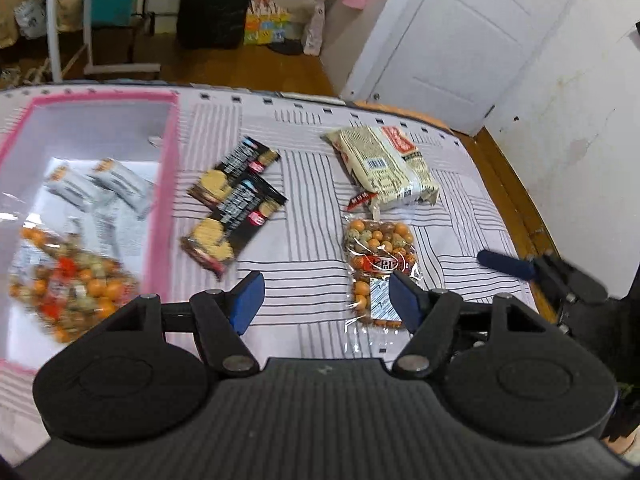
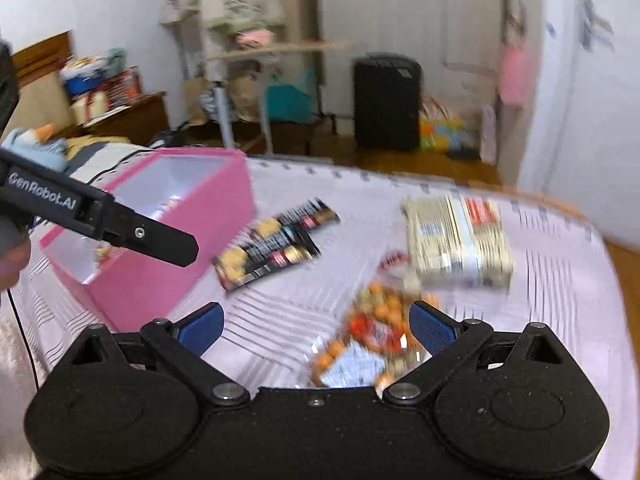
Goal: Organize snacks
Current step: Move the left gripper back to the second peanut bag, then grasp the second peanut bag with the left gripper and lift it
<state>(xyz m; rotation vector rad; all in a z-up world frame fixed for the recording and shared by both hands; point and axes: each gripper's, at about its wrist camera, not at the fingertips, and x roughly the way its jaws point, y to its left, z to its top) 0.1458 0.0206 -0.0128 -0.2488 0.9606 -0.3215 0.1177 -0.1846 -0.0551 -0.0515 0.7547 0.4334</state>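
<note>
A pink box [image 1: 170, 168] stands at the left of the bed and holds a bag of coloured coated nuts [image 1: 68, 284] and two silver packets [image 1: 100, 188]. On the striped sheet lie two black cracker packs [image 1: 232, 208], a cream noodle pack [image 1: 386, 164] and a second nut bag [image 1: 376, 264]. My left gripper [image 1: 326, 300] is open and empty, just above the sheet between the cracker packs and the nut bag. My right gripper [image 2: 316, 328] is open and empty, low over the nut bag [image 2: 372, 332]; the pink box [image 2: 192, 240], the cracker packs [image 2: 276, 240] and the noodle pack [image 2: 460, 240] show beyond it.
The bed's wooden edge [image 1: 516, 200] runs along the right, close to a white wall and door [image 1: 452, 40]. A black suitcase [image 2: 386, 100], a clothes rack and bags stand on the floor beyond the bed. The left gripper's body [image 2: 100, 216] crosses over the box.
</note>
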